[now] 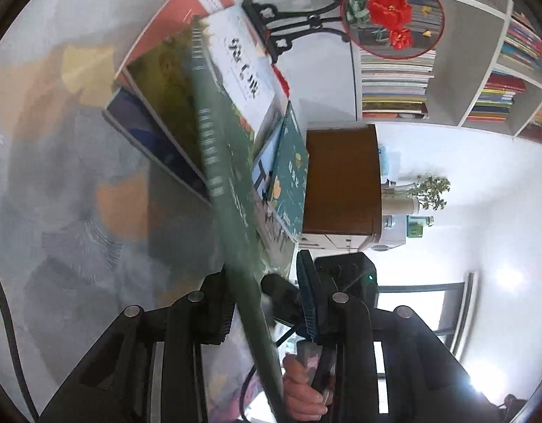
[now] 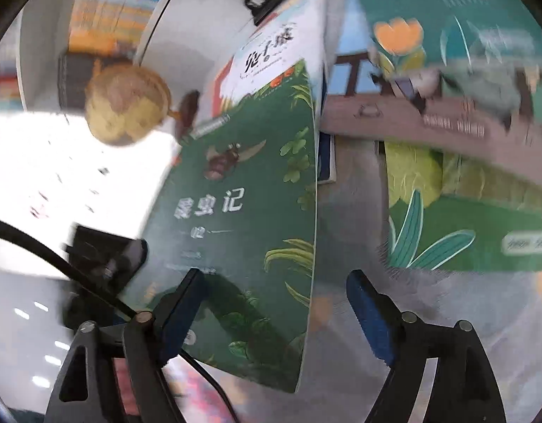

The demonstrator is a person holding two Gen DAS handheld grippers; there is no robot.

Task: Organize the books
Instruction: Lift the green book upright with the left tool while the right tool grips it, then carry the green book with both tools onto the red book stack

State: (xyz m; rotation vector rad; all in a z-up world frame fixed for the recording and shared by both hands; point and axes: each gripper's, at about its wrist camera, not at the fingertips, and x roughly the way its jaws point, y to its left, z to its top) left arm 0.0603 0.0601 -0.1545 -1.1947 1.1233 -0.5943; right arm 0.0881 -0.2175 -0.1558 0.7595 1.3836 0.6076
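My left claw (image 1: 267, 303) is pinched on the thin dark-green paperback book with leaves and an insect on its cover (image 2: 249, 211), which stands on edge between its blue pads and tilts up off the grey patterned worktop (image 1: 59, 176). My right claw (image 2: 281, 310) is spread wide; the green book's lower edge sits between its fingers, with neither pad pressing it. Behind the green book, a white-covered book (image 1: 242, 67), a red-covered book (image 1: 186, 10) and a dark-blue book (image 1: 147, 137) lie fanned on the worktop. A teal book with an orange flower (image 1: 292, 172) lies beside a brown wooden box (image 1: 341, 179).
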